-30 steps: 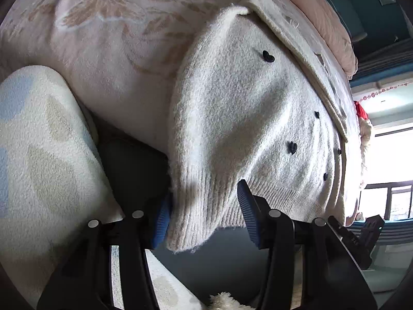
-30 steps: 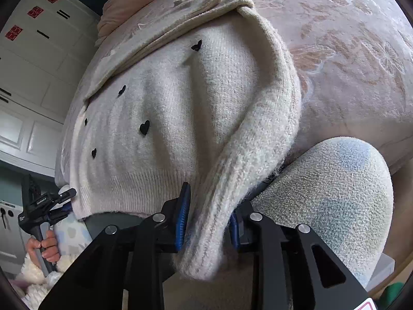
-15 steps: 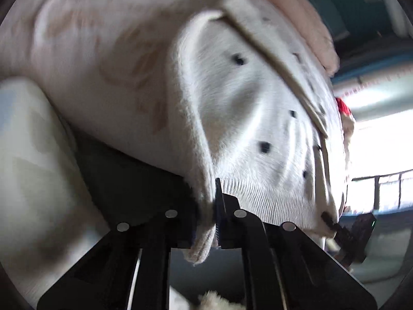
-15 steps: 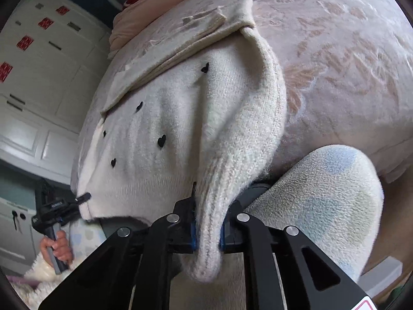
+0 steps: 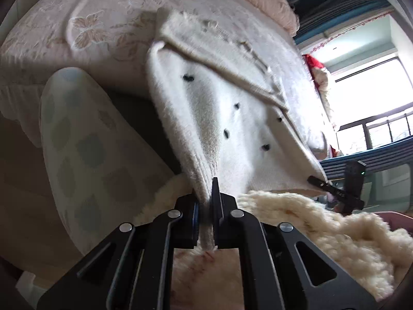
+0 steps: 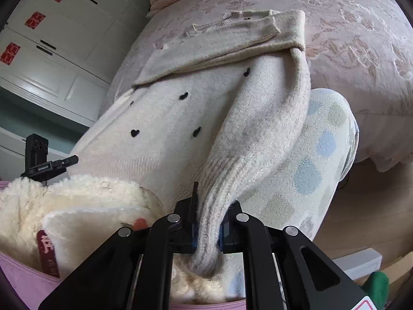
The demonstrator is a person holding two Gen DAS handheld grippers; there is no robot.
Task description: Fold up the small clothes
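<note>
Cream knit cardigan (image 5: 232,134) draped over bed (image 5: 103,25) edge, hem corners clamped in left tool (image 5: 205,222) and right tool (image 6: 207,230). Risks: stretchy knit slipping from pads, uneven lift skewing fold, sleeve bunching.

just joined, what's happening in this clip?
A person is folding a cream knit cardigan with small black hearts that lies on a pink embroidered bedspread. The left gripper and the right gripper each have their jaws shut on a bottom corner of the cardigan's ribbed hem, lifting that end off the bed edge. The top of the cardigan is already folded over.
</note>
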